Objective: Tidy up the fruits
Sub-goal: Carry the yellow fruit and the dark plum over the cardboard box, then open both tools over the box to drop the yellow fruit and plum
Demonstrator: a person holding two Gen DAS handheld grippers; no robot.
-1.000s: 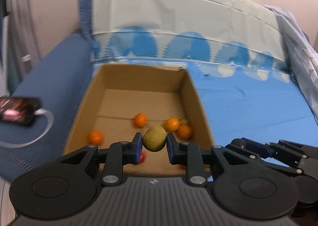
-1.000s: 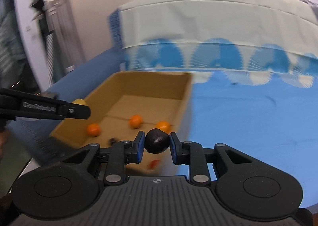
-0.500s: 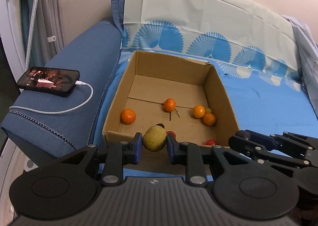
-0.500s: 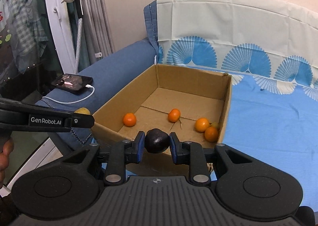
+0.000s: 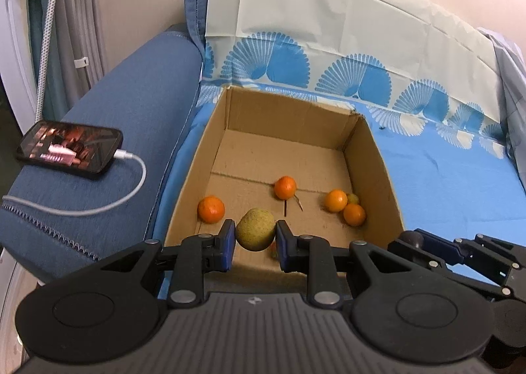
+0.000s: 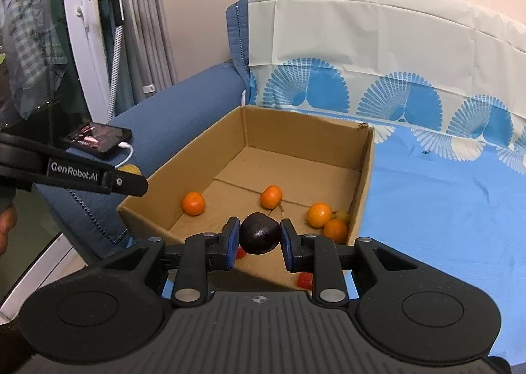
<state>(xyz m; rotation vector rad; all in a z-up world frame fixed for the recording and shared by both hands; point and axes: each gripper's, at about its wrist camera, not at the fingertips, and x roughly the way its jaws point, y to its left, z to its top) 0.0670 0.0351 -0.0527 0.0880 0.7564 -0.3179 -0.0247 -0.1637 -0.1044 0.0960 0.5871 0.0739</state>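
1. Here, a yellow-green pear [image 5: 255,228] is clamped between the blue pads of the left gripper [image 5: 255,239], above the near wall of the cardboard box [image 5: 378,157].
2. A dark avocado [image 6: 259,237] is pinched between the pads of the right gripper [image 6: 259,242], also over the near edge of the box.
3. Four oranges are seen on the box floor: one [image 5: 211,209] at the left, one [image 5: 285,187] near the middle seam, and two [image 5: 336,200] [image 5: 354,214] touching each other by the right wall, with a small greenish fruit [image 5: 353,198] tucked behind them.
4. Small red fruits [image 6: 305,280] are partly hidden behind the right gripper's fingers.
5. The box is set on a blue sheet [image 5: 443,176] beside a blue armrest [image 5: 108,130].
6. A phone [image 5: 70,149] with a white cable [image 5: 108,203] plugged in is laid on the armrest.
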